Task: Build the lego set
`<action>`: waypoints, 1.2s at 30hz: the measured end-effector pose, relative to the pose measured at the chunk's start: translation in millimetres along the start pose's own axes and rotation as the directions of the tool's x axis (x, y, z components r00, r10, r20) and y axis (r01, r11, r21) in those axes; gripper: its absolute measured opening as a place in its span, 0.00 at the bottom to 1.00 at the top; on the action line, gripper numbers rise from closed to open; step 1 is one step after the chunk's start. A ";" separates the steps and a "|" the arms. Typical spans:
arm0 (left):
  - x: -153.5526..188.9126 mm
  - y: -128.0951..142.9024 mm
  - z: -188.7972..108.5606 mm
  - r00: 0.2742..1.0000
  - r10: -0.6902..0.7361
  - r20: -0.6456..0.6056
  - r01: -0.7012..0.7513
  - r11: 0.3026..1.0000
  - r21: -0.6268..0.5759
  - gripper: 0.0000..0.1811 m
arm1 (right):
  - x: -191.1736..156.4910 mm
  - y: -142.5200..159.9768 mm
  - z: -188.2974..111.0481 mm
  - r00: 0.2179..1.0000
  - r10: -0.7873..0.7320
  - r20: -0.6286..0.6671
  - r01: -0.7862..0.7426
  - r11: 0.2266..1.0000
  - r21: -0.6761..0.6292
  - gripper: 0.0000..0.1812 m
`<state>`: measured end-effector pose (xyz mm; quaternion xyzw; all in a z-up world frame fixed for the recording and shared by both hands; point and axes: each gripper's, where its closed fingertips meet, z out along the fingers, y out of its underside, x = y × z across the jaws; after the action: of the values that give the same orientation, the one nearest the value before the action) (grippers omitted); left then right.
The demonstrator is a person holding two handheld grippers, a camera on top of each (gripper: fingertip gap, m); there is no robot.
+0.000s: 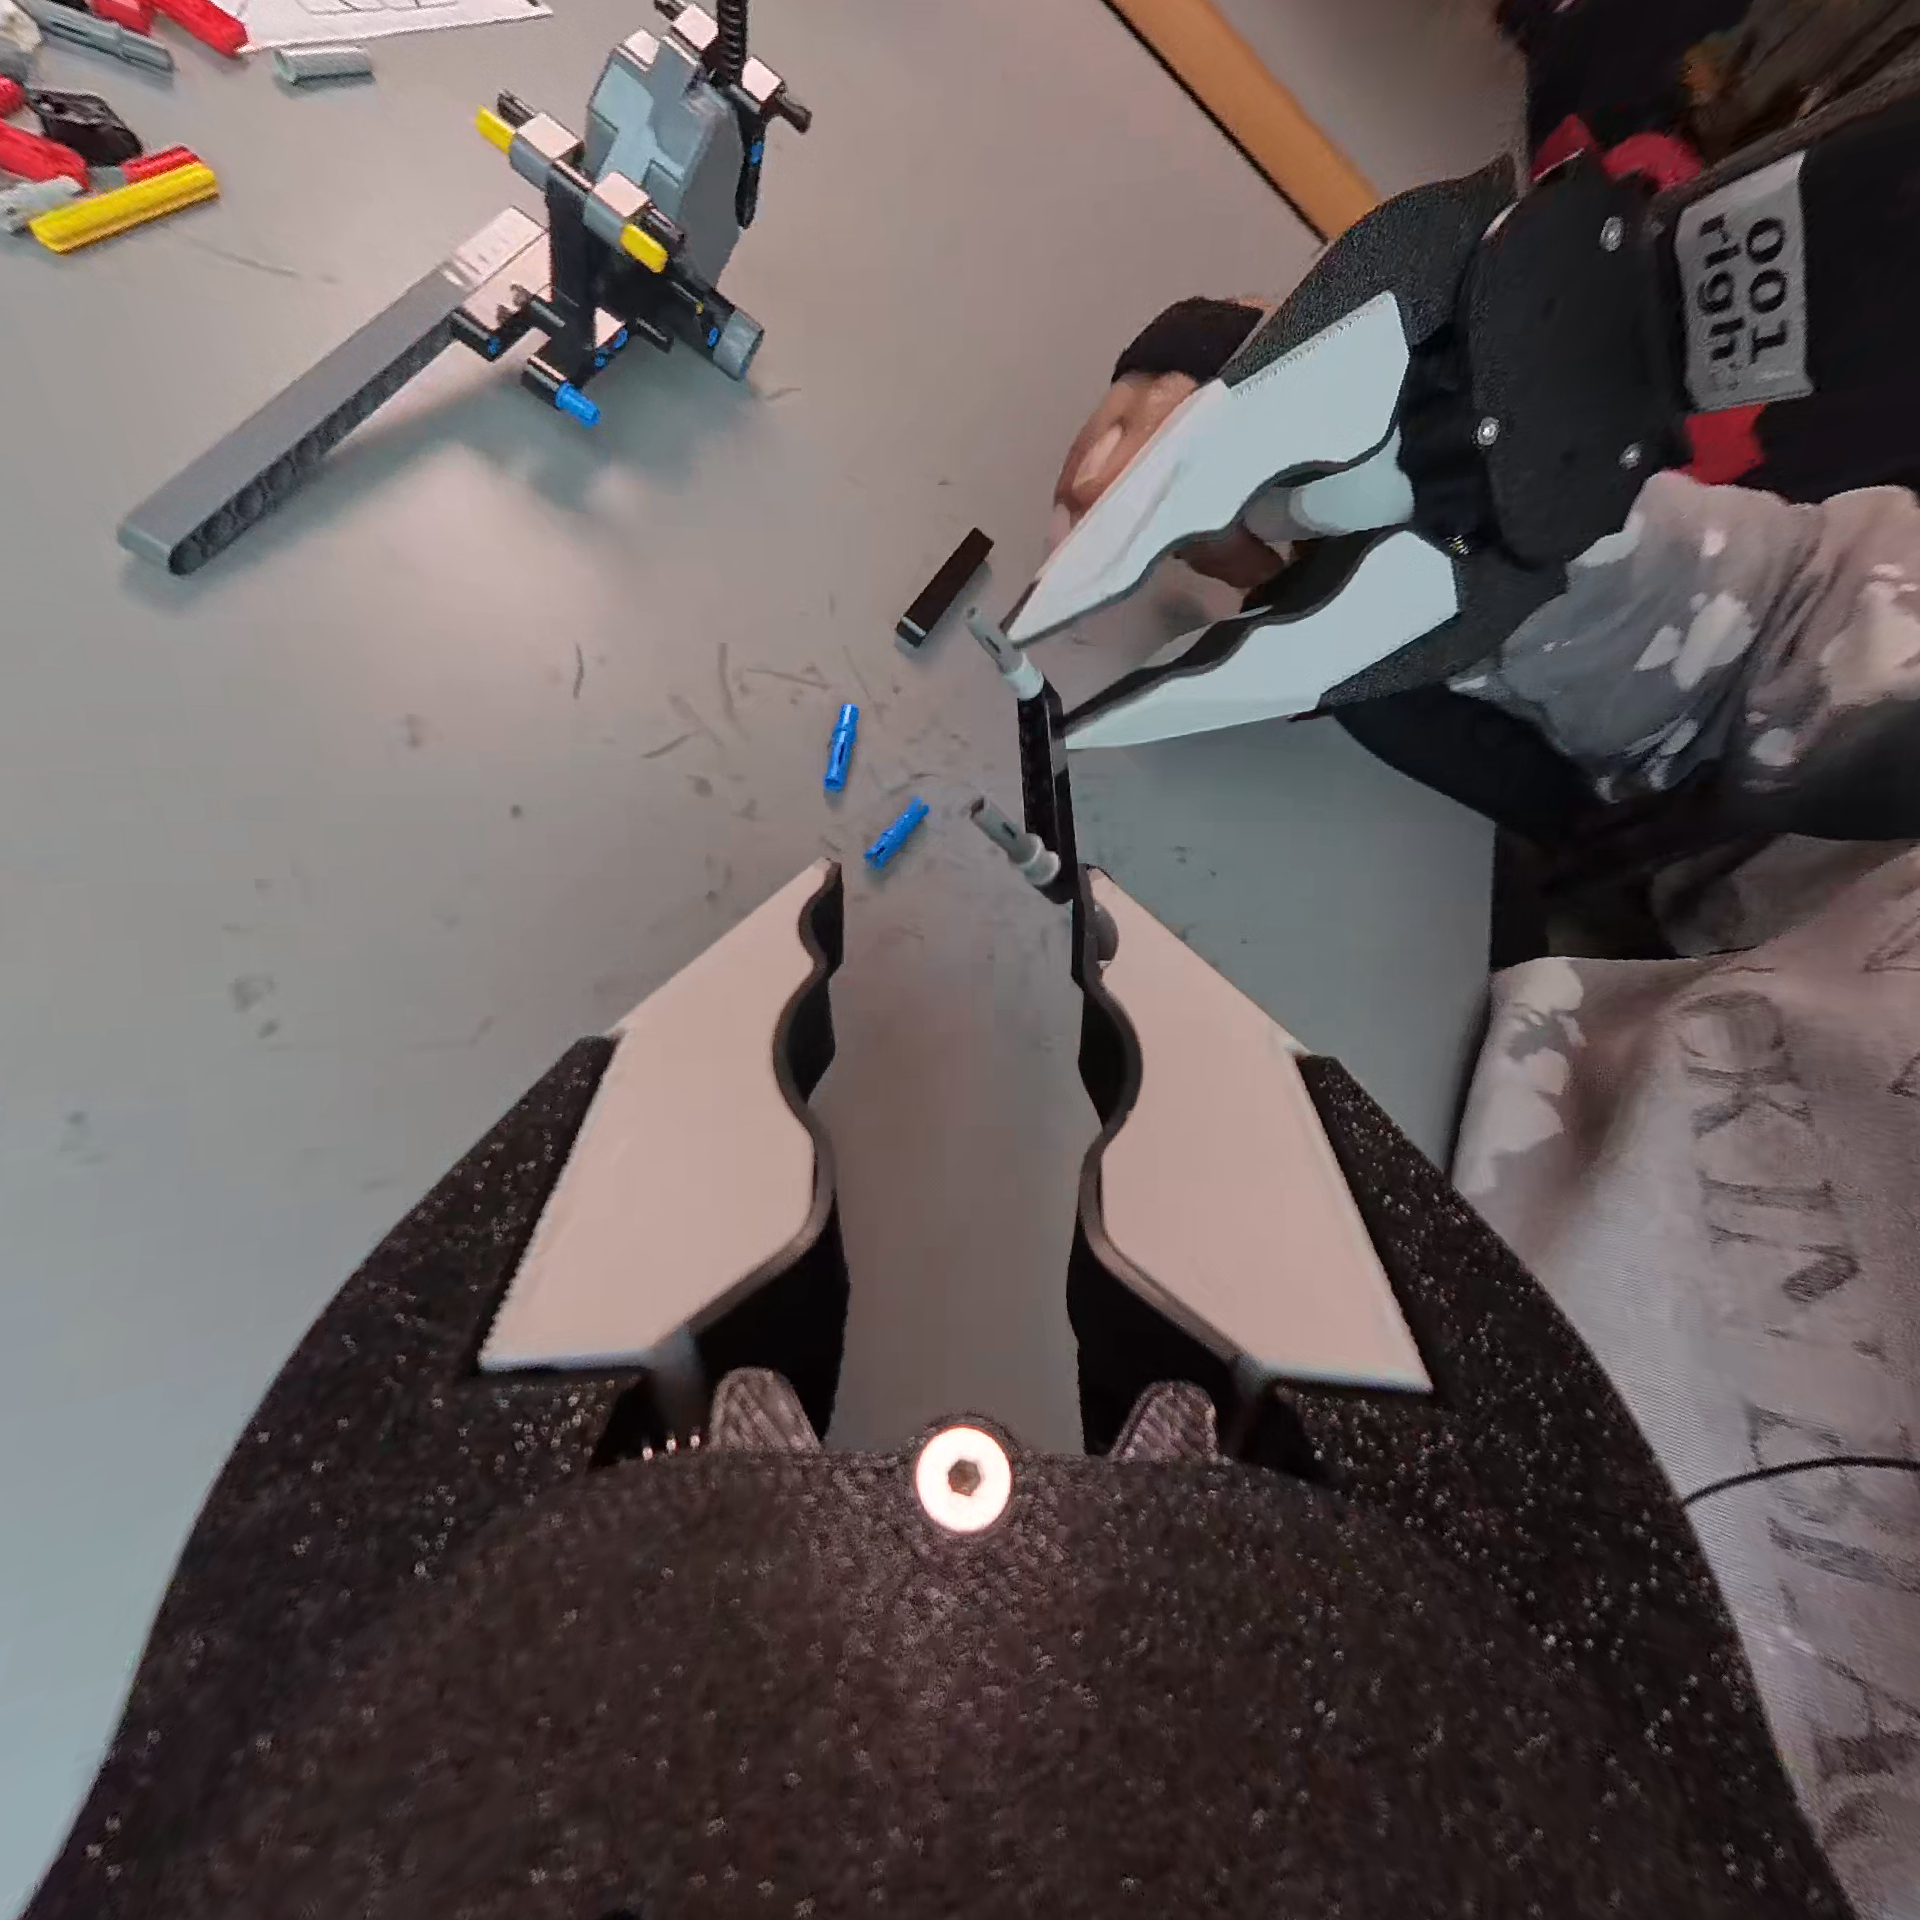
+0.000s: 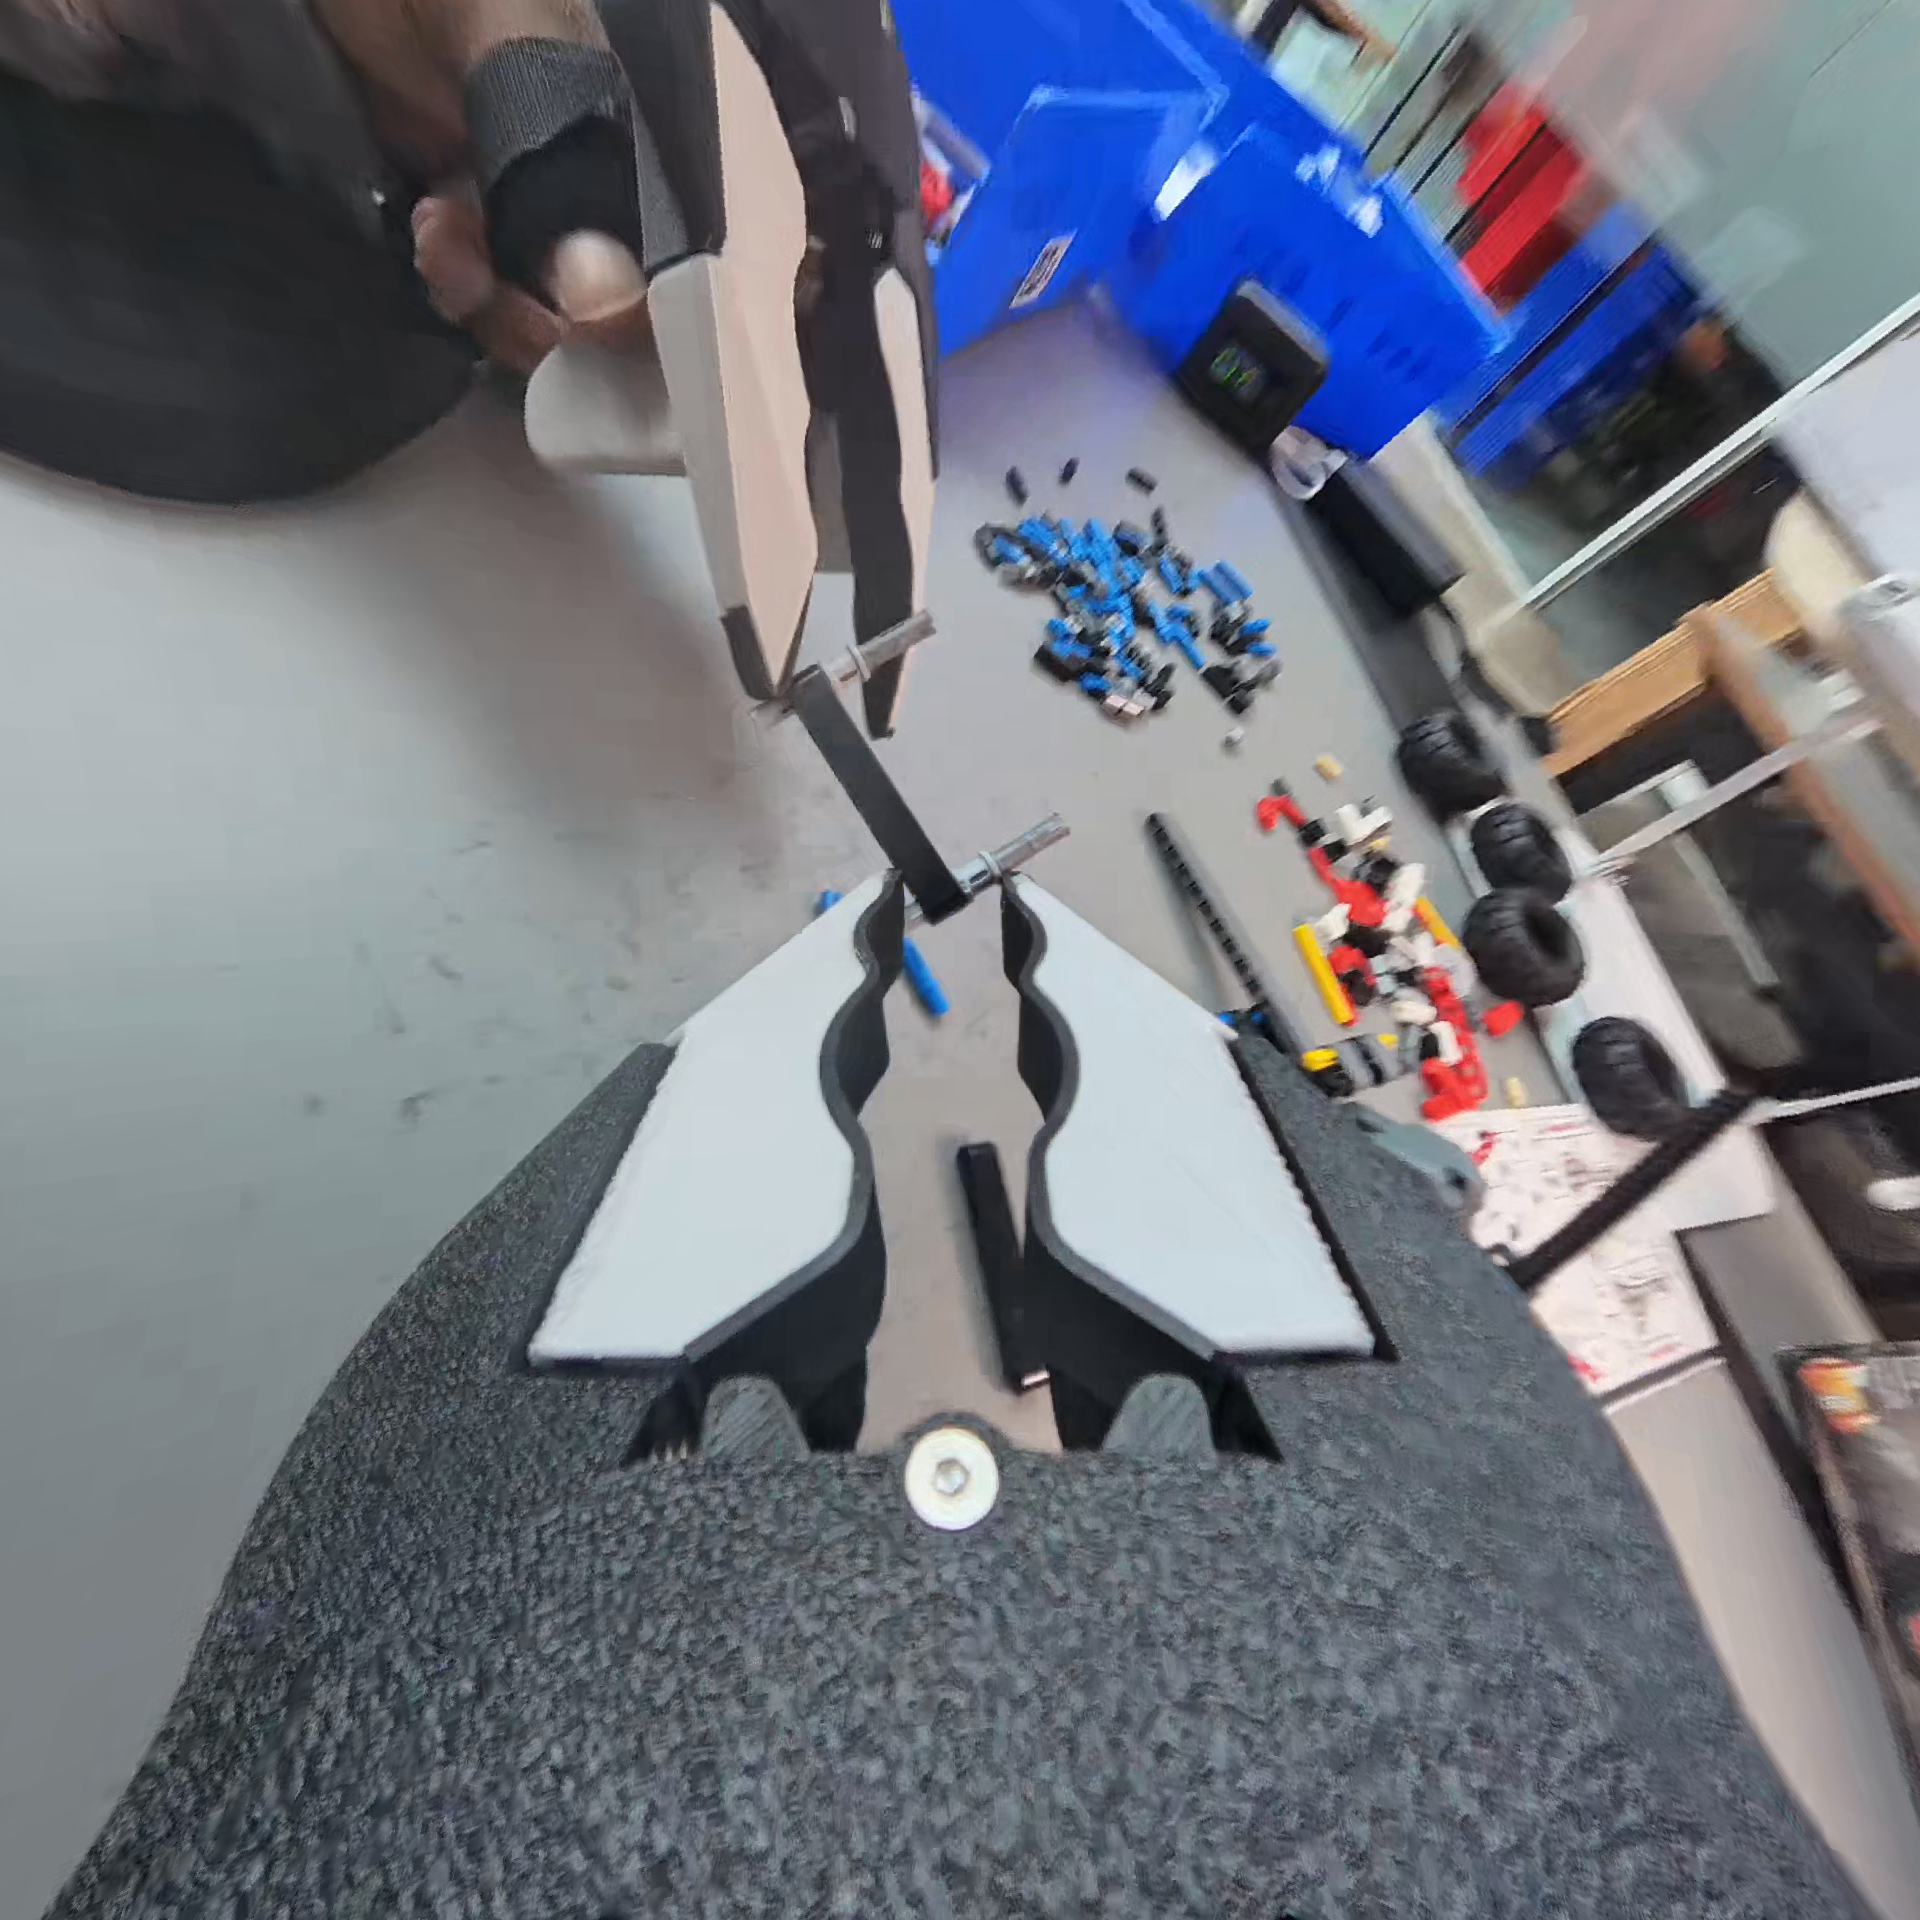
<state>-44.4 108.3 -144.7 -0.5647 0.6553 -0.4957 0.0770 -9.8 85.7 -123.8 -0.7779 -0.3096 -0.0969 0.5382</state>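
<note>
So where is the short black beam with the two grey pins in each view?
Left wrist view: short black beam with two grey pins, right of centre, between the two tools' tips.
Right wrist view: same beam, centre, slanting up from this tool's tips.
Shared landmark: loose flat black bar on the grey table.

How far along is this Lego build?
Done: a grey-and-black assembly stands on the table. In hand: the right gripper holds a black beam carrying two grey pins, its jaws closed; the left gripper is open beside it. Left: loose blue pins, red parts and tyres.
</note>
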 end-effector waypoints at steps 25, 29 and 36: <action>37.8 22.8 34.6 0.845 0.530 -0.073 -0.535 0.831 -0.153 0.04 | -48.2 24.3 -18.8 0.881 0.186 0.435 -0.139 0.981 -0.136 0.04; 32.7 30.3 35.7 0.845 0.531 -0.069 -0.534 0.824 -0.191 0.06 | -49.8 28.7 -17.9 0.877 0.199 0.436 -0.140 0.976 -0.165 0.04; 28.7 32.6 36.2 0.844 0.534 -0.055 -0.532 0.820 -0.211 0.06 | -51.0 32.7 -16.0 0.881 0.194 0.432 -0.127 0.975 -0.180 0.04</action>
<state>-52.1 60.2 -173.5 -0.3658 0.8370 -0.3774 0.1521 -28.0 44.6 -167.4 -0.8397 -0.3513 0.1067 0.4002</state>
